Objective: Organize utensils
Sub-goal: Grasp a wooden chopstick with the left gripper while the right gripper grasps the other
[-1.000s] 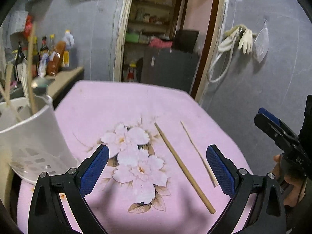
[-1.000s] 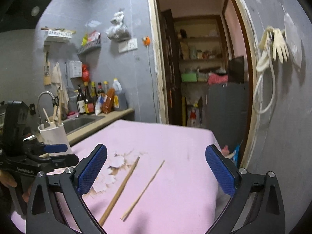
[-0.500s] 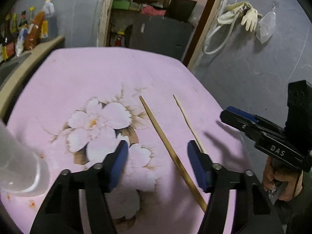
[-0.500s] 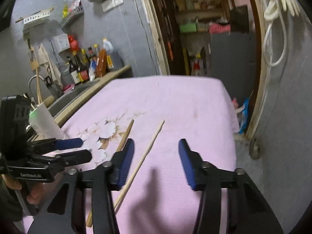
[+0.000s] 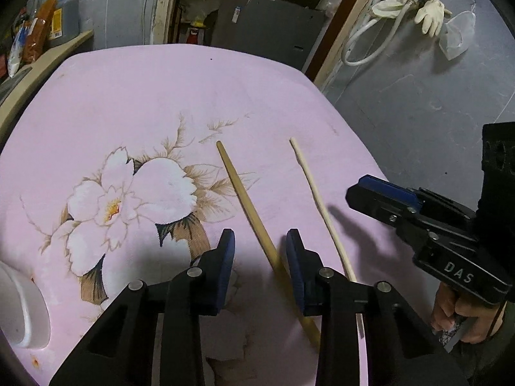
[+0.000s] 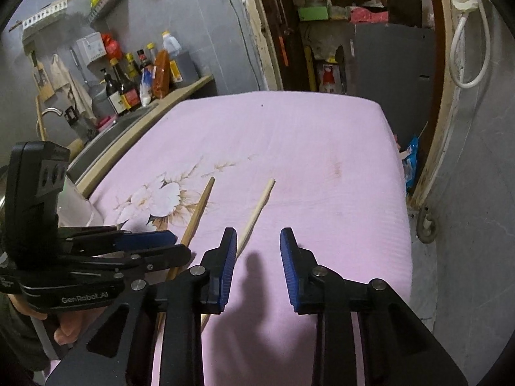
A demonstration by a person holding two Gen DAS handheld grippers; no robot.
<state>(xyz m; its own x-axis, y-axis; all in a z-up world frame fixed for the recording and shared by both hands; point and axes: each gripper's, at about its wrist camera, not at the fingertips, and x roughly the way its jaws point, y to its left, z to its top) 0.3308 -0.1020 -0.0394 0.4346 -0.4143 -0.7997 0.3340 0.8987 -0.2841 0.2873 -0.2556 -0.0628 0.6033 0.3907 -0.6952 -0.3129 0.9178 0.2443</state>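
Two wooden chopsticks lie side by side on the pink flowered cloth (image 5: 128, 96). The thicker, darker chopstick (image 5: 248, 206) runs between the fingers of my left gripper (image 5: 260, 270), which is partly closed around it without touching it. The thinner, paler chopstick (image 5: 318, 206) lies to its right. In the right wrist view the pale chopstick (image 6: 254, 215) passes just behind the left finger of my right gripper (image 6: 256, 267), which is open and empty. The darker chopstick (image 6: 198, 215) lies left of it, under the left gripper (image 6: 145, 247).
A white utensil holder (image 5: 19, 308) stands at the cloth's near left edge. A counter with sauce bottles (image 6: 135, 83) and a sink runs along the left. An open doorway (image 6: 338, 32) is behind the table; a grey wall (image 5: 418, 96) and the cloth's edge are on the right.
Both grippers have come down and forward toward the chopsticks and their jaws have narrowed. The left gripper now straddles the darker chopstick. The chopsticks have not moved.
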